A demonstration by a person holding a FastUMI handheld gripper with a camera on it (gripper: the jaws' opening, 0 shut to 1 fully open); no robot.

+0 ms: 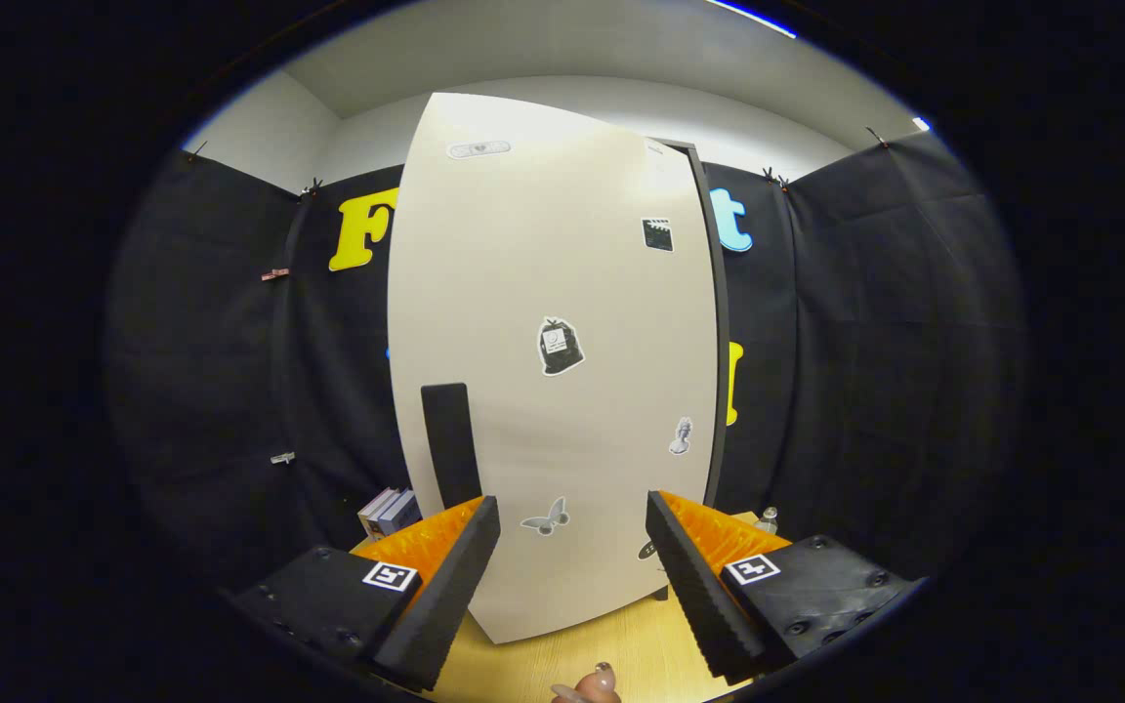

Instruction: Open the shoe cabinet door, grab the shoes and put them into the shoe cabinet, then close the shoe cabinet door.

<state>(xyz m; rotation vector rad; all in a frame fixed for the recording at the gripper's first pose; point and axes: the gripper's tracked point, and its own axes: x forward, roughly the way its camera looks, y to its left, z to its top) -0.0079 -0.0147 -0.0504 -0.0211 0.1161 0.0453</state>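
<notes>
The shoe cabinet (pixel 562 391) stands on the wooden desk (pixel 572 654), just ahead of the gripper (pixel 572 537). Its jaws are wide open and hold nothing. The door (pixel 523 293) looks almost shut, with only a thin dark gap on its right side. It looks flat, hard and smooth, so it may slip. The best place to hold is likely the black handle (pixel 450 439), just beyond the left jaw. No shoes yet.
</notes>
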